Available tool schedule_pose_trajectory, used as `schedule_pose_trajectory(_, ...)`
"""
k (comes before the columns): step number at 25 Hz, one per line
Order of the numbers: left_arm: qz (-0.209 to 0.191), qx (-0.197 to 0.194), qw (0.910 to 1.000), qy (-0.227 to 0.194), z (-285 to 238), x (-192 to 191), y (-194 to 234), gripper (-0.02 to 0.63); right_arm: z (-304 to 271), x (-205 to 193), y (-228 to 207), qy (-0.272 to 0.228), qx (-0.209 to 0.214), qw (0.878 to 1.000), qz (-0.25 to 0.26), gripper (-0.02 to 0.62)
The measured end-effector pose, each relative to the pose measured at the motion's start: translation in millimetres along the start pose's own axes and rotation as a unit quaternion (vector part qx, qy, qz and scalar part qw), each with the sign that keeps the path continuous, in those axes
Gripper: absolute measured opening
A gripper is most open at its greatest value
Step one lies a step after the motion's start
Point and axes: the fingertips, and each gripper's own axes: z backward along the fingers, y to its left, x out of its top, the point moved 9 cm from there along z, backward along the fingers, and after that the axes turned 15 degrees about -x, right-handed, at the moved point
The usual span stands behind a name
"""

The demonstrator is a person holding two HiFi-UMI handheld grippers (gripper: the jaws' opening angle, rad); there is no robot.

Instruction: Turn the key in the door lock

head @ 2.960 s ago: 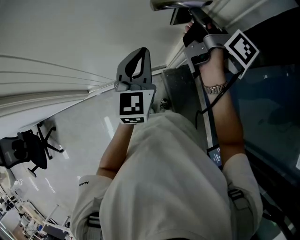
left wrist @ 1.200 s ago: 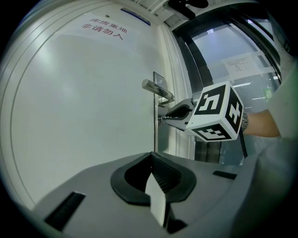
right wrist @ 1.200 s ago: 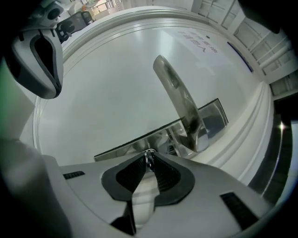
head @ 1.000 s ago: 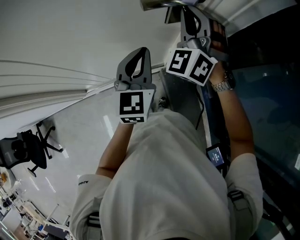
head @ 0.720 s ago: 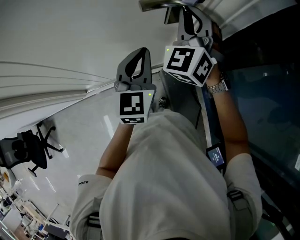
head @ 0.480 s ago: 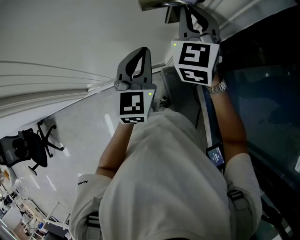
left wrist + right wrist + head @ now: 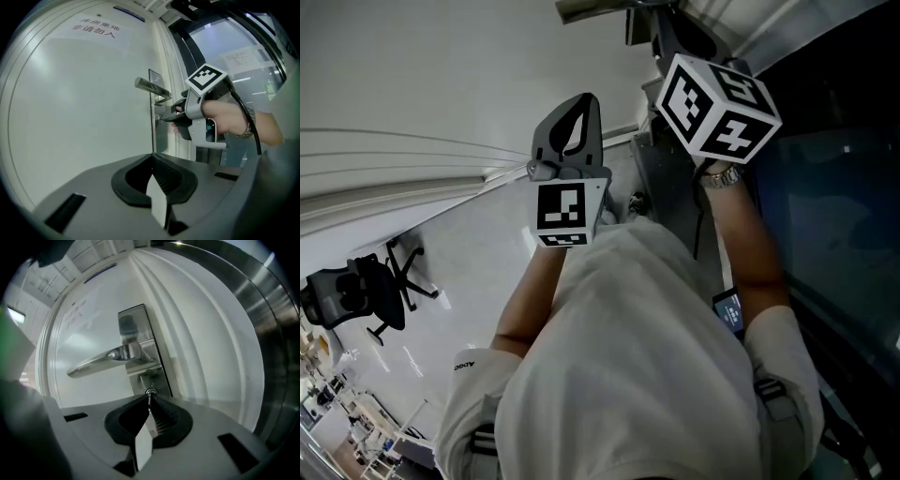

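The key (image 7: pixel 150 393) sits in the lock cylinder of the steel lock plate (image 7: pixel 137 329), just under the lever handle (image 7: pixel 105 357). My right gripper (image 7: pixel 149 398) is shut on the key's head, tips right at the plate. In the left gripper view the right gripper (image 7: pixel 165 117) reaches level to the lock below the handle (image 7: pixel 150 87). In the head view its marker cube (image 7: pixel 717 105) hides the jaws and the key. My left gripper (image 7: pixel 152 158) is held back from the white door (image 7: pixel 79 108), shut with nothing in it, also in the head view (image 7: pixel 581 103).
A dark glass panel (image 7: pixel 834 187) and the door frame (image 7: pixel 180 70) stand right of the lock. An office chair (image 7: pixel 366 295) is on the floor at the left. Red print (image 7: pixel 96 28) marks the door's top. A small screen (image 7: pixel 729 310) hangs at the right forearm.
The right gripper has rolled about its own axis at the lock, so its marker cube shows other faces. The left gripper has stayed where it was.
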Motion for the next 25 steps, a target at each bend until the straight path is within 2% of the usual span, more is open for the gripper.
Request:
schedule_pose_trajectory(3, -0.005, 0.000, 1.0000, 0.003, -0.8, -0.5, -0.8, 0.009, -1.9, -3.4, -3.9, 0.026, 0.020, 0.994, -0.105, 0.015)
schedule_pose_trajectory(8, -0.012, 0.001, 0.9999, 0.010, -3.3, 0.5, -6.9, 0.009, -3.5, -7.1, -12.7, 0.054, 0.064, 0.966, -0.244, 0.015)
schedule_pose_trajectory(12, 0.000, 0.000, 1.0000, 0.009, -5.5, -0.6, -9.0, 0.009, -6.1, -10.3, -18.3, 0.077, 0.103, 0.931, -0.341, 0.015)
schedule_pose_trajectory(16, -0.001, 0.005, 0.9999, 0.013, -9.3, -6.2, -8.9, 0.009, -10.9, -19.4, -18.6, 0.096, 0.137, 0.895, -0.413, 0.017)
schedule_pose_trajectory(18, -0.005, 0.003, 0.9999, 0.016, -11.9, -7.0, -11.9, 0.009, -11.1, -21.5, -18.8, 0.100, 0.135, 0.886, -0.432, 0.017)
schedule_pose_trajectory(19, -0.006, 0.001, 0.9998, 0.018, -13.1, -7.2, -13.2, 0.009, -11.3, -21.3, -19.4, 0.098, 0.133, 0.888, -0.429, 0.018)
schedule_pose_trajectory(20, -0.006, -0.001, 0.9998, 0.020, -14.0, -7.4, -13.8, 0.009, -11.7, -20.1, -19.8, 0.093, 0.133, 0.896, -0.413, 0.018)
schedule_pose_trajectory(22, -0.006, 0.000, 0.9997, 0.023, -13.9, -8.7, -13.7, 0.009, -10.1, -17.4, -20.4, 0.071, 0.135, 0.927, -0.342, 0.018)
schedule_pose_trajectory(25, -0.002, 0.004, 0.9996, 0.027, -10.6, -11.3, -14.9, 0.009, 2.5, -14.1, -24.2, 0.024, 0.124, 0.975, -0.183, 0.065)
